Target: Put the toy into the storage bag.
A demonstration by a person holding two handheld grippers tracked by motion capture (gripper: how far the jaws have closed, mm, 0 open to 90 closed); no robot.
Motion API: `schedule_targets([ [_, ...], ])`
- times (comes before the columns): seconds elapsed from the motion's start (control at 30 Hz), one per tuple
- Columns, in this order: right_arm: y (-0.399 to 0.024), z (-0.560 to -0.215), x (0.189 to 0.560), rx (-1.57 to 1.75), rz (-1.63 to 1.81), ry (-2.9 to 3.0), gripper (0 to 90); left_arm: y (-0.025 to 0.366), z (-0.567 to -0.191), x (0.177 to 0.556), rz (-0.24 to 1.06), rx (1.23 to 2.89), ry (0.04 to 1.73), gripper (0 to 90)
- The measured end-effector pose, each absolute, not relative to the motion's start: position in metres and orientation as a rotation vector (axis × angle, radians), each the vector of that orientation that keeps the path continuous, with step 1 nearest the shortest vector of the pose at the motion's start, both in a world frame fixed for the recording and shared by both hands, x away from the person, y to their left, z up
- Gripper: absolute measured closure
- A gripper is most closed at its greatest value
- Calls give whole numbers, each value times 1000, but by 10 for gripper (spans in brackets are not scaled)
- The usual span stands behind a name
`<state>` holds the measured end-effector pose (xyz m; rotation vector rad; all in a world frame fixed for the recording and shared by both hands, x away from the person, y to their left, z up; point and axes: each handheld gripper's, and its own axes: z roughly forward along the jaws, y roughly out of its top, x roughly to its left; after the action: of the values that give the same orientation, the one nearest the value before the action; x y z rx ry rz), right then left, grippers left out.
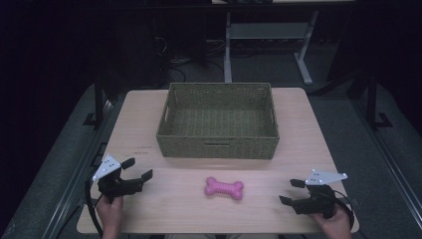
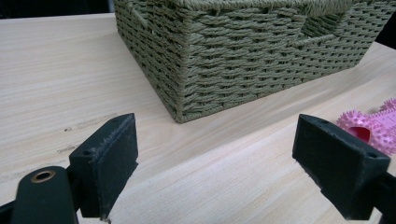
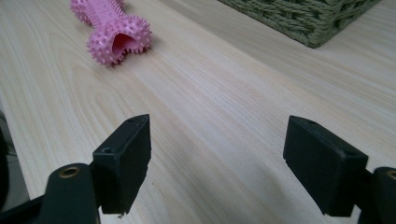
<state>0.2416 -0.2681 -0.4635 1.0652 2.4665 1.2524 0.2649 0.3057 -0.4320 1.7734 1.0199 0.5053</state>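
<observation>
**A dim lab or test room set up for recording**

A small light-wood table [image 1: 149, 107] stands alone at the centre of the frame on grey carpet-like flooring [image 1: 343, 124], lit while the surroundings fall into darkness. At the upper centre, the white metal legs of another desk [image 1: 227, 55] rise from the floor, with loose cables [image 1: 174, 62] trailing beside them. Dark stand posts [image 1: 370, 99] flank the table at the left and right edges.
</observation>
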Motion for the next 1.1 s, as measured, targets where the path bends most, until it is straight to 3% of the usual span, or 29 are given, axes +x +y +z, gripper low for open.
schedule_targets([
  [1.1, -183, -403, 283, 716, 1136, 2788, 172, 303, -433, 263, 509, 1782, 996, 137],
])
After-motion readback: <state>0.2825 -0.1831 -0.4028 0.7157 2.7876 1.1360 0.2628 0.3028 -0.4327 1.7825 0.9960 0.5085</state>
